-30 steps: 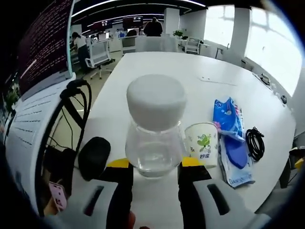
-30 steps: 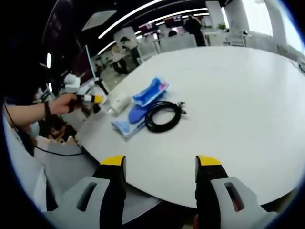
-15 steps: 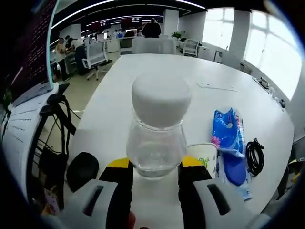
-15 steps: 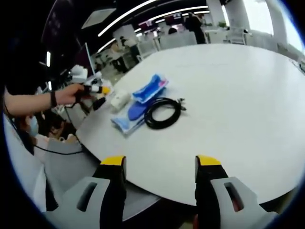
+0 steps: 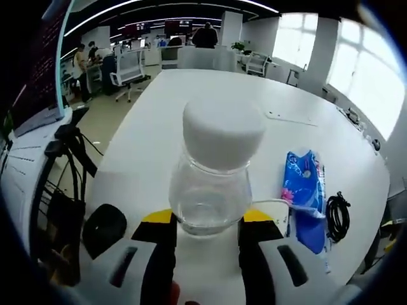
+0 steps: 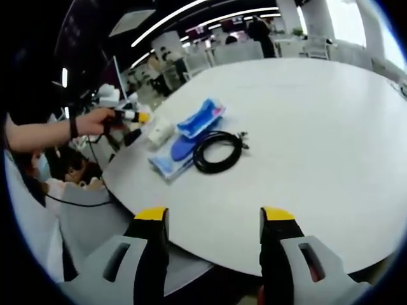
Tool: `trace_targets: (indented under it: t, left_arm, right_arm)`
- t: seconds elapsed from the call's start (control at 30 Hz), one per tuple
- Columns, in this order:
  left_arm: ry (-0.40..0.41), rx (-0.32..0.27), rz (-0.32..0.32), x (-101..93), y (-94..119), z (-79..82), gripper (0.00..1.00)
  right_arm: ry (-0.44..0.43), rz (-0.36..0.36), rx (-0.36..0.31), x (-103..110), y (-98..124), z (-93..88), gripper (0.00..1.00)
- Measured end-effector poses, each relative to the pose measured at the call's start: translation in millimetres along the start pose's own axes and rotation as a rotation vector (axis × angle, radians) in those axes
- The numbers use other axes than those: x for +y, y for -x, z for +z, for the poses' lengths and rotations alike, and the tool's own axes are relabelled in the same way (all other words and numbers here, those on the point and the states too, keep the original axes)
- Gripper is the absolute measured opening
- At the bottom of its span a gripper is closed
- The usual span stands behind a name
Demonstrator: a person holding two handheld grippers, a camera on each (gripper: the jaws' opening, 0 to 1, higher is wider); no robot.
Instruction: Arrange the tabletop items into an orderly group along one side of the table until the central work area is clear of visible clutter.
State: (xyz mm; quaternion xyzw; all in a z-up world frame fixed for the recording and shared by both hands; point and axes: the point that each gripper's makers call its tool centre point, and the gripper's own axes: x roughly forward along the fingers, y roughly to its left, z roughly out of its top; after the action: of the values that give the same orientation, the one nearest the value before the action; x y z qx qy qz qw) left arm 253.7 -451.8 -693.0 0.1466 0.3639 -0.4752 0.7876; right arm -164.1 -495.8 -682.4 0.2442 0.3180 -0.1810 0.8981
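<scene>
A clear bottle (image 5: 210, 190) with a white cap (image 5: 222, 130) stands upright between the jaws of my left gripper (image 5: 206, 219), which is shut on it. Behind it, a paper cup (image 5: 276, 213) is mostly hidden. To the right lie a blue tissue pack (image 5: 304, 181) and a coiled black cable (image 5: 337, 216). My right gripper (image 6: 213, 214) hangs open over the table's near edge, holding nothing. Ahead of it lie the cable (image 6: 219, 151), the blue tissue pack (image 6: 202, 119), a flat blue pouch (image 6: 173, 155) and the cup (image 6: 159, 133). A hand holds the left gripper (image 6: 127, 116) at the table's left end.
The white table (image 6: 318, 114) stretches far and bare behind the items. A black rounded object (image 5: 105, 225) sits near the edge, left of the bottle. Black cables and a stand (image 5: 63, 159) hang beside the table. Office chairs (image 5: 130, 70) and people are in the background.
The left gripper has risen with the bottle, so the cup now sits lower and more hidden behind it. The right gripper has stayed still.
</scene>
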Motion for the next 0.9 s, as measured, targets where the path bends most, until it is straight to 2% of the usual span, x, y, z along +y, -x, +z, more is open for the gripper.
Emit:
trace_targets:
  t: [0.13, 0.3, 0.4, 0.47, 0.73, 0.9]
  left_arm:
    - [0.09, 0.0, -0.04, -1.2, -1.7, -3.1, 0.4]
    - [0.071, -0.017, -0.042, 1.7, 6.0, -3.9, 0.45]
    - [0.071, -0.023, -0.032, 4.7, 15.2, -11.2, 0.45]
    - [0.082, -0.022, -0.028, 6.2, 19.0, -18.2, 0.45]
    - [0.105, 0.025, -0.012, 5.6, 37.5, -65.8, 0.45]
    - [0.132, 0.049, 0.002, 3.6, 47.2, -88.8, 0.44]
  right_arm:
    - [0.002, 0.007, -0.002, 2.2, -0.9, 0.9, 0.56]
    - [0.0, 0.012, -0.003, 3.5, -3.2, -0.9, 0.56]
    - [-0.011, 0.016, -0.002, 4.2, -5.9, -5.0, 0.56]
    - [-0.016, 0.019, -0.002, 5.0, -7.6, -6.4, 0.56]
    - [-0.027, 0.037, -0.011, 4.8, -15.6, -3.7, 0.56]
    - [-0.022, 0.05, -0.015, 2.2, -19.2, 0.7, 0.56]
